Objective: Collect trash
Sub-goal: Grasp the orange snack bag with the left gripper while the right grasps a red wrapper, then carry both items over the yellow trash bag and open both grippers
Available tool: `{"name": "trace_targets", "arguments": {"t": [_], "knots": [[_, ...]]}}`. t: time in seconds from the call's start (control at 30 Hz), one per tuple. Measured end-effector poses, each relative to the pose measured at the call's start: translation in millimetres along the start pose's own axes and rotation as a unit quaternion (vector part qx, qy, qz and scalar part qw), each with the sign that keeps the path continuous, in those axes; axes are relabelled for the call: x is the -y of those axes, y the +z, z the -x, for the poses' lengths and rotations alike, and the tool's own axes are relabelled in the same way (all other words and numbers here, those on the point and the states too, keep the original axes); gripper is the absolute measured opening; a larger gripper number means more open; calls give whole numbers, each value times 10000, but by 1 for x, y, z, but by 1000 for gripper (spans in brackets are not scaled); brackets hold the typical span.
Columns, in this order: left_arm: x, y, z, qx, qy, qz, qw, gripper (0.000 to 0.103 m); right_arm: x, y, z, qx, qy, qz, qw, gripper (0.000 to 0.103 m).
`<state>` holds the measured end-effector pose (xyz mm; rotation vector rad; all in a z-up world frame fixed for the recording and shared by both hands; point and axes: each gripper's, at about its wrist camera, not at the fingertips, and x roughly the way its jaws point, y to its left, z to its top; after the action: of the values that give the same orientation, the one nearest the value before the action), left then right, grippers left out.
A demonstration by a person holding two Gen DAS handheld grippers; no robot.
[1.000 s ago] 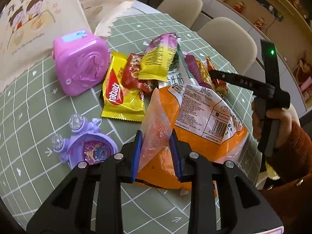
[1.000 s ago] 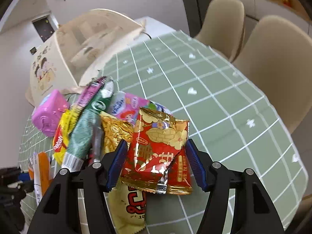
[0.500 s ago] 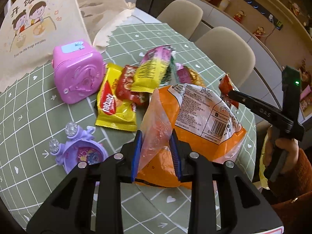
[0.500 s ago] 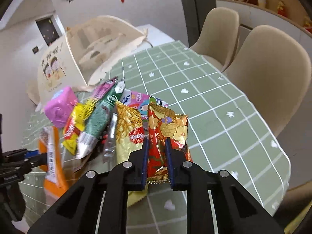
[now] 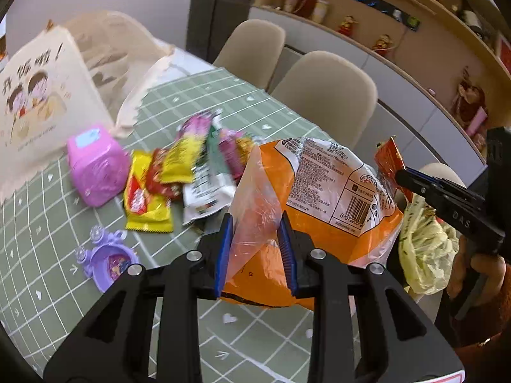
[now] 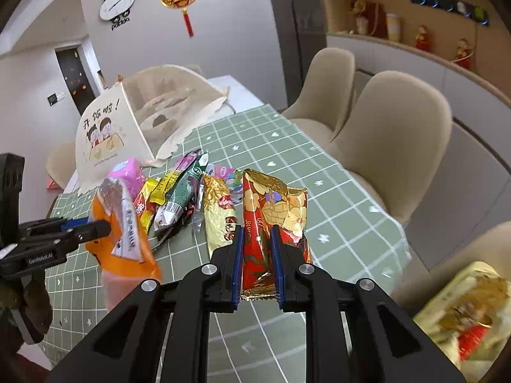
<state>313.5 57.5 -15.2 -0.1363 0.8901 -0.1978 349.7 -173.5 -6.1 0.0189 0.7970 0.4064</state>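
My left gripper (image 5: 255, 252) is shut on a large orange snack bag (image 5: 319, 198) and holds it above the table; the bag also shows in the right wrist view (image 6: 124, 223). My right gripper (image 6: 257, 265) is shut on a red and gold snack packet (image 6: 274, 214), lifted off the table; the packet shows at the right of the left wrist view (image 5: 388, 162). Several more wrappers (image 5: 179, 172) lie in a pile on the green checked tablecloth (image 6: 335, 210). A yellow-lined trash bin (image 6: 469, 312) with wrappers inside sits low at the right, also in the left wrist view (image 5: 424, 249).
A pink toy box (image 5: 95, 166) and a purple toy clock (image 5: 108, 258) sit left of the pile. A cream mesh food cover (image 6: 140, 121) stands at the table's far end. Beige chairs (image 6: 392, 134) line the right side.
Both grippers have lifted and pulled back from the table with their packets. The right gripper closed on the red packet and carried it right, and the trash bin has come into view.
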Motion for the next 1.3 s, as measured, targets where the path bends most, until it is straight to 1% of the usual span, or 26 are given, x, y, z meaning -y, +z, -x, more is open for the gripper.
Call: {"name": "trace_targets", "arguments": {"t": [0.13,0.27,0.4,0.53,0.7,0.77,0.97,1.17,1.3], "knots": [[30,11,8,194,-156,-261,9994,27,14,-2,37,257,-208,-16,9995,17],[65,21,13,390,-380,-446,9975,27,38,-7,83,547,-507,-81,9972,17],[116,32,14,524,-690,-705,9937,27,70,-18,123,753,-842,-212,9934,17],[170,38,6,524,-1064,-1013,9878,27,102,-34,158,913,-1193,-407,9878,17],[235,38,-11,418,-1401,-1396,9793,27,150,-61,202,1119,-1607,-768,9776,17],[261,37,-20,376,-1502,-1557,9756,27,164,-71,214,1154,-1727,-886,9742,17],[316,29,-44,207,-1711,-1933,9659,27,201,-96,240,1197,-1985,-1226,9650,17],[343,18,-65,45,-1730,-2140,9614,27,212,-109,242,1134,-2100,-1327,9620,17],[354,12,-85,-105,-1603,-2250,9610,27,218,-111,241,1128,-2100,-1355,9617,17]]}}
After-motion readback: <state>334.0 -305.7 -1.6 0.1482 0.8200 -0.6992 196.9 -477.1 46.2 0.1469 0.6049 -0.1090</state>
